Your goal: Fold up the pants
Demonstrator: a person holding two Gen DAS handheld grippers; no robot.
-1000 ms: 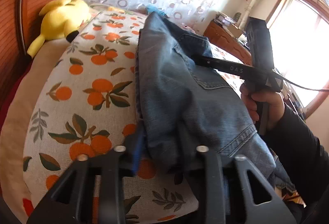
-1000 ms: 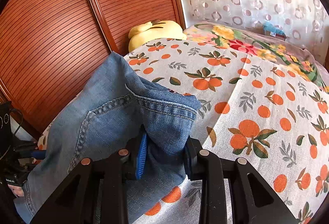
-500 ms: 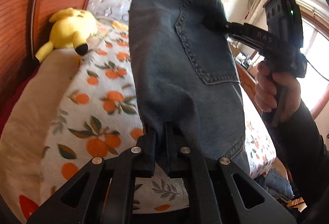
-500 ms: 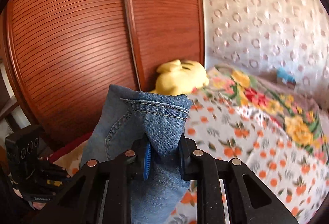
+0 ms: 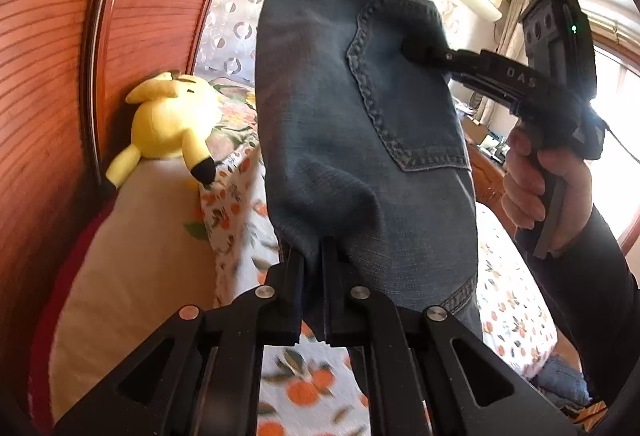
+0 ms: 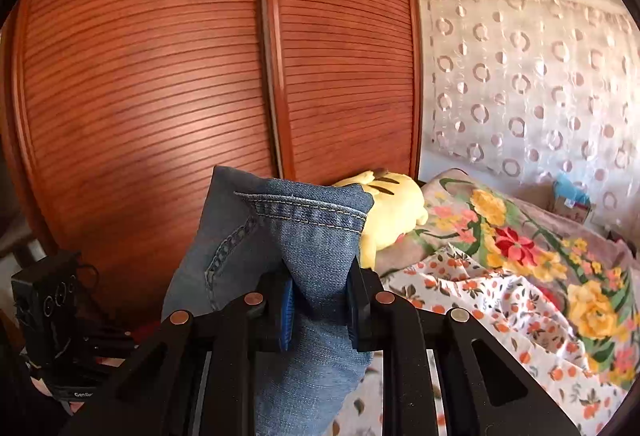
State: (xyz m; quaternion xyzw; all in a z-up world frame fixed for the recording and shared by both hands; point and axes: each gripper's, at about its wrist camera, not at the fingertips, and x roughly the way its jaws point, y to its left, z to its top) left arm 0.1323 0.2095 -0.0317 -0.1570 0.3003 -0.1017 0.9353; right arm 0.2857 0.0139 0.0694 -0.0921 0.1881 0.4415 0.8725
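Both claws, left claw [image 5: 312, 288] and right claw [image 6: 318, 300], clamp the raised pants [image 5: 360, 140].

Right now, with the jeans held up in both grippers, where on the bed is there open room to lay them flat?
The orange-print sheet under the jeans is bare from the near edge toward the flowered blanket. The cream strip along the wooden headboard is bare too, but narrow. The headboard corner is crowded by the yellow plush toy.

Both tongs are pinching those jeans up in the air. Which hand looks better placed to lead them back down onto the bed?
Probably the right tongs: they grip the jeans by the stitched band, with the bedspread open ahead. The left tongs pinch a bunched edge.
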